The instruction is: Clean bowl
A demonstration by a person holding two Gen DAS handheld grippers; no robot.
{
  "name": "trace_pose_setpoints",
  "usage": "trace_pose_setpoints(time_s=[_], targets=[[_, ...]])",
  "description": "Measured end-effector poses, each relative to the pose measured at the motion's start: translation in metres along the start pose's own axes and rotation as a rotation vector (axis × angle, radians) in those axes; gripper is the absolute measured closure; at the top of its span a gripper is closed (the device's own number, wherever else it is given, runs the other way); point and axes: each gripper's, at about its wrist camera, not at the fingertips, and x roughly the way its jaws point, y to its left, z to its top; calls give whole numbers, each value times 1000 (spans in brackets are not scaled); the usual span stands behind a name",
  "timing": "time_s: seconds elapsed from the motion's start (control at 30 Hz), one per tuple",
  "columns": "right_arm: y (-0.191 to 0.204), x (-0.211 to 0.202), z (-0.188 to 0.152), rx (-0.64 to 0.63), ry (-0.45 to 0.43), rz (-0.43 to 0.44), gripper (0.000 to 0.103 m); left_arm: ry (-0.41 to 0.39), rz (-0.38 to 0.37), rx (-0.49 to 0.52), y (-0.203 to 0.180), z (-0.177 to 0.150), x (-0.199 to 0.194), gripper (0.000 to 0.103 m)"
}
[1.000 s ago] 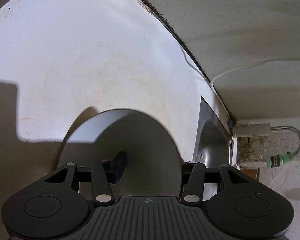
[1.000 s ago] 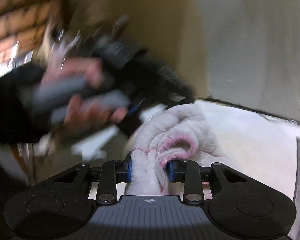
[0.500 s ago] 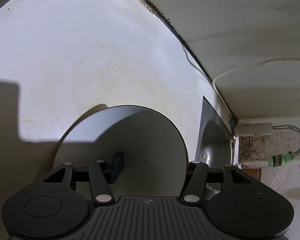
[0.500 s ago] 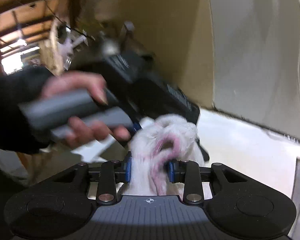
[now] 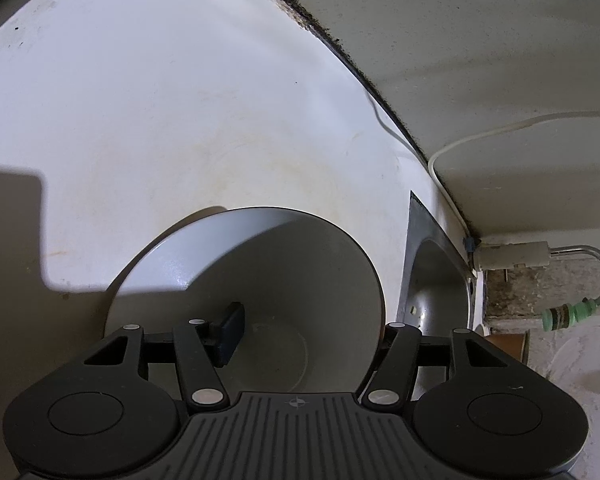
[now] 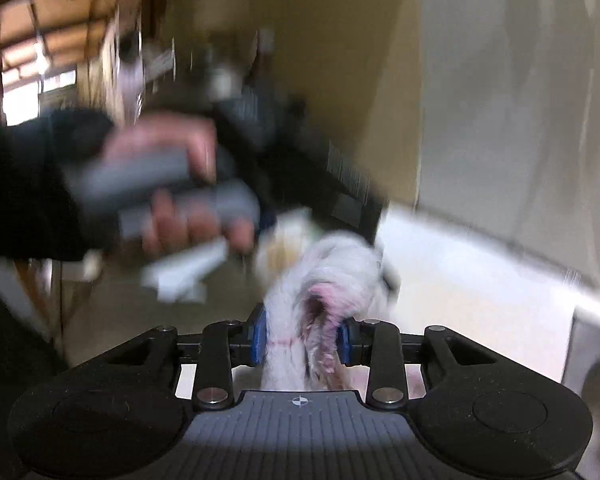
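Your left tool (image 5: 304, 340) straddles the bowl's (image 5: 260, 280) right wall at 6 o'clock on the table (image 5: 180, 120), jaws apart; your right tool (image 6: 302, 340), clamped on a cloth (image 6: 332, 276), must next wipe inside.

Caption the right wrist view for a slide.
Right gripper clamps a fluffy white cloth; beyond, blurred, a hand holds the other gripper.

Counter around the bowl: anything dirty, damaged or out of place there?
Yes. The white counter carries faint brownish ring stains beyond the bowl, and dark grime lines the seam where the counter meets the wall. The bowl itself looks whole, with nothing spilled in it.
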Motion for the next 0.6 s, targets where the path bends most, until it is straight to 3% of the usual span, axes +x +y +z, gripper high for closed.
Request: trace_pose_setpoints(time_s=[0.13, 0.27, 0.4, 0.47, 0.53, 0.6], targets=[[4, 28, -8, -20, 7, 63, 69, -1, 9, 11, -2, 0, 0, 42], [13, 48, -10, -26, 165, 124, 69, 1, 8, 14, 0, 1, -2, 42], [9, 48, -12, 41, 196, 78, 69, 9, -4, 13, 4, 2, -2, 40], [-5, 42, -17, 137, 221, -16, 69, 15, -11, 22, 5, 2, -3, 41], [-24, 33, -24, 262, 220, -75, 69, 15, -3, 72, 2, 0, -4, 42], [-34, 26, -26, 303, 218, -128, 69, 13, 19, 133, -5, -4, -5, 44]])
